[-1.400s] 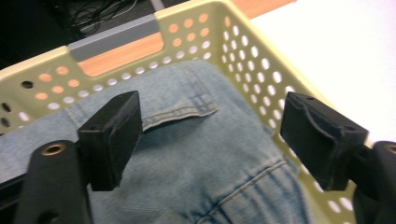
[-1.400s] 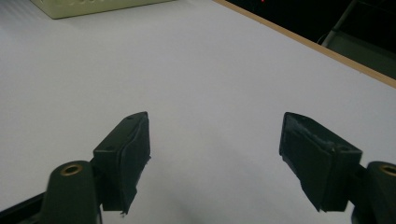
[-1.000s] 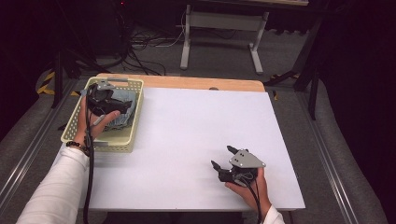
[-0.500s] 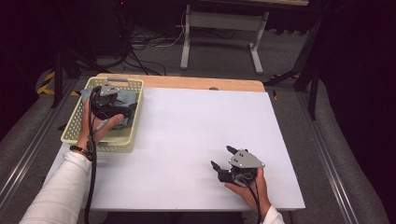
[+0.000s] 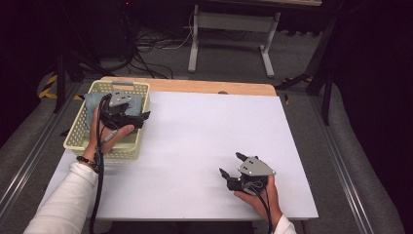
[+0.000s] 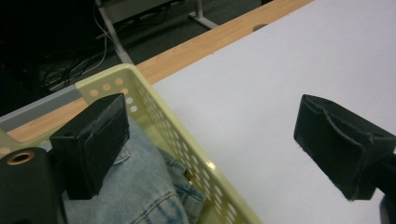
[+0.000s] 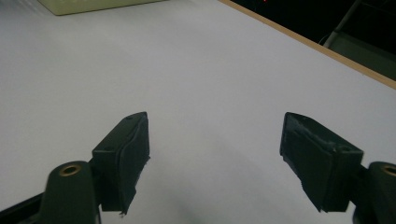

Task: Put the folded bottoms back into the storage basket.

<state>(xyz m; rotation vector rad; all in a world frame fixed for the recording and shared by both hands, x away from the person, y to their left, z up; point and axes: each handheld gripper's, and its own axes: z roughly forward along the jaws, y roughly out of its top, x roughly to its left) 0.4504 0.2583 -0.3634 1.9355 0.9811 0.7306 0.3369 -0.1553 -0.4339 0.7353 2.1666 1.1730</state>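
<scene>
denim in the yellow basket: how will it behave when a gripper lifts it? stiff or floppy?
Probably floppy: the denim lies crumpled in soft folds inside the basket, so it should drape and trail from one pinch. Its seams look thick, likely grippy rather than slippery. The perforated basket looks light and may shift if the cloth drags on its wall.

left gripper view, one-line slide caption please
Open left hand-held gripper straddling the pale yellow perforated plastic basket wall, blue denim inside.

Even overhead light falls bright on the white table (image 5: 204, 146); everything beyond the table sinks into darkness. Shadows on it are soft. Both gripper views are grainy and slightly blurred close up.
</scene>
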